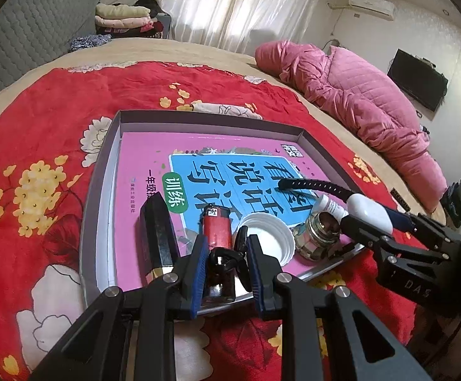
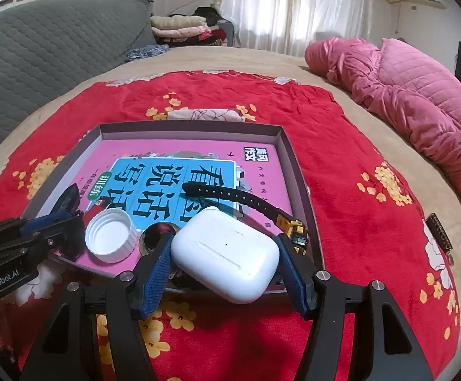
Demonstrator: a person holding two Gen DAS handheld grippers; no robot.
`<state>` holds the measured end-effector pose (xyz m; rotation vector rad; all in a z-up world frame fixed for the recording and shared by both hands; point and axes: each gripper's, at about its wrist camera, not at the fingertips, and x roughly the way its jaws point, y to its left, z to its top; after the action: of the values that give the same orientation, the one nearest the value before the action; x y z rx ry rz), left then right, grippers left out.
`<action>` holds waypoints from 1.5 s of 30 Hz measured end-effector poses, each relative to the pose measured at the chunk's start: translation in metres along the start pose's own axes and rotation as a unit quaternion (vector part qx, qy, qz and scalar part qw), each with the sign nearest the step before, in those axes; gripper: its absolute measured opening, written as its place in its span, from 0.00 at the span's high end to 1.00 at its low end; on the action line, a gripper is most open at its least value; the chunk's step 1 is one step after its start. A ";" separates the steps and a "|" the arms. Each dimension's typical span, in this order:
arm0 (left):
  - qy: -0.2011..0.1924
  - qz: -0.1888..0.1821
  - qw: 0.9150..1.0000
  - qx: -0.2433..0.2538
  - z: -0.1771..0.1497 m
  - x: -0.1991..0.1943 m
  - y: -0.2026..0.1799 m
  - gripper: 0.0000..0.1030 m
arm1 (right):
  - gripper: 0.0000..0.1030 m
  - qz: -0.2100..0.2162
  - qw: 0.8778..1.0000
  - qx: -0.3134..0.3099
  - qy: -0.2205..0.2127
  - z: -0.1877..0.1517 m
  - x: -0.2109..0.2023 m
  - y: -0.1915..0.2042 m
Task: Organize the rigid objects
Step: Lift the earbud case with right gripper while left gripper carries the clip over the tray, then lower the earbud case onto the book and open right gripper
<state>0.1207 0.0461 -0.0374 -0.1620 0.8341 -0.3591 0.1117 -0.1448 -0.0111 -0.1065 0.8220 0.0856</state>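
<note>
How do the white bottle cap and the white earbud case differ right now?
The white bottle cap is round, ridged and open side up; the white earbud case is smooth, rounded and closed. The cap lies free in the tray; the case sits between the right gripper's fingers. Both are white plastic.

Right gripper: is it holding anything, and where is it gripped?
Yes. The right gripper holds the white earbud case by its two short ends, jaws on either side, above the near edge of the box.
</note>
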 end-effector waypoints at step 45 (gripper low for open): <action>0.004 0.017 1.000 0.015 -0.001 0.004 -0.004 0.75 | 0.36 0.038 0.997 0.051 0.040 0.013 0.023 -0.002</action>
<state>0.1211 0.0415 -0.0396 -0.1186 0.8378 -0.3404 0.1366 -0.1445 -0.0194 0.0171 0.9094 0.1108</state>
